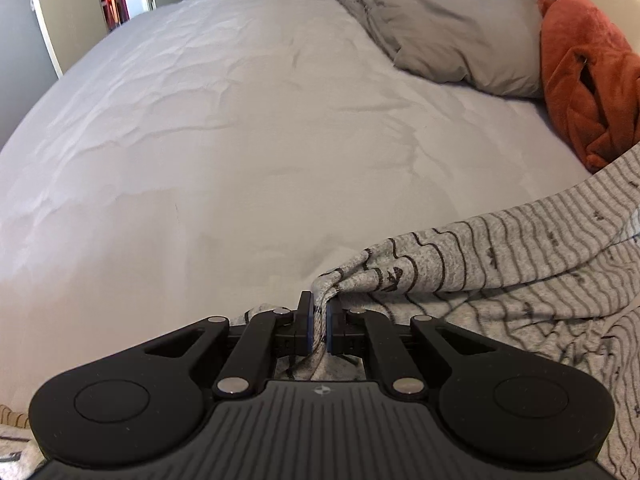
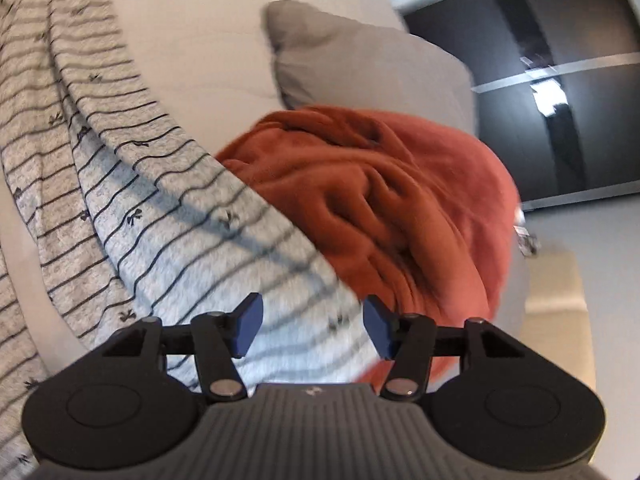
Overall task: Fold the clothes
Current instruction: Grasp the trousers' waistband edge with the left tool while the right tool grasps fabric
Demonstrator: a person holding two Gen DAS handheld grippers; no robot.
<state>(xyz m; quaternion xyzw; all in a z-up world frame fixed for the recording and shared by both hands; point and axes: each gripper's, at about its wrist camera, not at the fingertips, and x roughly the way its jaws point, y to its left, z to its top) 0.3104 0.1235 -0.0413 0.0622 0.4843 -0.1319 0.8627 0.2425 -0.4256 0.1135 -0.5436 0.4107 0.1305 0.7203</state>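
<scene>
My left gripper point(image 1: 319, 326) pinches a corner of the grey striped garment point(image 1: 520, 264) on the bed point(image 1: 220, 140); my right gripper point(image 2: 313, 330) gapes empty over it — blurred, perhaps touching — beside the rust-orange blanket point(image 2: 384, 192) and pillow point(image 2: 360, 68).

- Bed point(image 1: 224, 152): wide, covered in a pale grey sheet, lightly wrinkled.
- Grey pillows point(image 1: 448, 28): stacked at the head end, lying on the sheet.
- Rust-orange blanket point(image 1: 588, 80): bunched in a heap just beside the pillows.
- Grey striped garment point(image 1: 520, 264): spread over the near right part of the sheet, one edge reaching the orange heap.
</scene>
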